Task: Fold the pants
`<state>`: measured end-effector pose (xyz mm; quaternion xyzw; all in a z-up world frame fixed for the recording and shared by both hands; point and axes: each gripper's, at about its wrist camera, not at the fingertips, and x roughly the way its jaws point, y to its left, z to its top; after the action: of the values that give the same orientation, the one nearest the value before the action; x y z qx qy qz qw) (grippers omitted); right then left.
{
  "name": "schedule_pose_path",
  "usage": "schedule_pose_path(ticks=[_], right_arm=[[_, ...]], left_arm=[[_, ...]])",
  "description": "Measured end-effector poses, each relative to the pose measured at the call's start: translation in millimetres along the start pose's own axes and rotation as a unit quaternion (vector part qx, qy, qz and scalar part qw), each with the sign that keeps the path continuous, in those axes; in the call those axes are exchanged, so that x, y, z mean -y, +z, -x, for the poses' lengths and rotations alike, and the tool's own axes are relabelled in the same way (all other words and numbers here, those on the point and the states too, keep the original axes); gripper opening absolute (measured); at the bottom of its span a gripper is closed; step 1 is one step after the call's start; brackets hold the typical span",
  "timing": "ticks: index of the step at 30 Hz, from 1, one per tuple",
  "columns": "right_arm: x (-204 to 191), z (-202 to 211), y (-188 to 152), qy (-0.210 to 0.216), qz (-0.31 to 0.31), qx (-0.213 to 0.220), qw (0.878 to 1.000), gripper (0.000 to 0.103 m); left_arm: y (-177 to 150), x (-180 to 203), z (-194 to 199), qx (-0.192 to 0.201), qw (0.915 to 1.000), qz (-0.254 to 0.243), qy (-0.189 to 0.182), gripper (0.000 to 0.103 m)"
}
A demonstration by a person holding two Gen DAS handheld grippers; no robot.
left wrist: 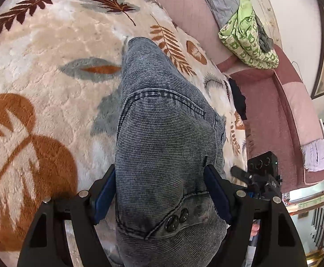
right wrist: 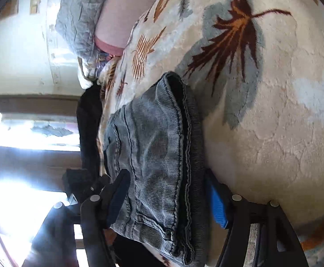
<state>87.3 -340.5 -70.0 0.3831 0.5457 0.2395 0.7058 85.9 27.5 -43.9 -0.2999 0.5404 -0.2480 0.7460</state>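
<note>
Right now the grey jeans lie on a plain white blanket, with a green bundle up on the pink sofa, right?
Nearly. The blanket is not plain: it is cream with brown and grey leaf prints, as the left wrist view shows. The grey jeans do lie on it, and the green bundle sits on the pink sofa.

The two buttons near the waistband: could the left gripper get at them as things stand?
Probably yes. The buttons lie uncovered on the pants between the left gripper's open jaws.

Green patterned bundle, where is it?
Left wrist view, upper right: the green patterned bundle sits on the pink sofa, beyond the leaf-print blanket.
</note>
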Motion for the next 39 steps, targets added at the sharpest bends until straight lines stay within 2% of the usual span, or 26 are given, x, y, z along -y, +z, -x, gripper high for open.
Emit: schedule_pose_path(ticks=[2,3,5,6,7,8,12,19,24,28,33,39], right_arm=[[-15,-10,1,-0.047,0.022,-0.008,0.999,0.069],[-21,-12,1,-0.066,0.029,-0.01,0.997,0.067],[-38,-22,-4,-0.134,0.072,-0.011,0.988,0.051],[-42,-23,-7,-0.152,0.088,-0.009,0.984,0.048],[-47,-24,-9,-0.158,0.095,-0.006,0.983,0.038],[-49,-23,-11,-0.156,0.095,-0.003,0.983,0.032],[-57,-18,-18,-0.136,0.089,0.019,0.987,0.027],[-90,1,-32,-0.127,0.118,0.039,0.984,0.026],[-119,22,-35,-0.119,0.141,0.06,0.981,0.026],[-153,36,-21,-0.116,0.172,0.081,0.975,0.026],[-189,30,10,-0.123,0.197,0.092,0.968,0.026],[-193,-1,38,-0.13,0.192,0.079,0.969,0.026]], left_arm=[[0,5,-3,-0.001,0.9998,-0.009,0.017,0.075],[0,10,-5,0.0,0.999,-0.022,0.038,0.069],[-3,16,-6,0.004,0.997,-0.038,0.068,0.06],[-4,17,-6,0.005,0.9961,-0.043,0.077,0.052],[-5,19,-7,0.006,0.995,-0.05,0.086,0.049],[-5,21,-6,0.009,0.9943,-0.054,0.092,0.046],[-11,33,-1,0.028,0.9892,-0.086,0.115,0.034],[-20,60,21,0.073,0.9751,-0.152,0.144,0.03],[-17,79,44,0.106,0.9686,-0.174,0.143,0.03],[-2,95,63,0.136,0.9628,-0.188,0.139,0.03],[30,103,75,0.157,0.9584,-0.191,0.143,0.03],[63,87,63,0.157,0.9569,-0.183,0.161,0.03]])
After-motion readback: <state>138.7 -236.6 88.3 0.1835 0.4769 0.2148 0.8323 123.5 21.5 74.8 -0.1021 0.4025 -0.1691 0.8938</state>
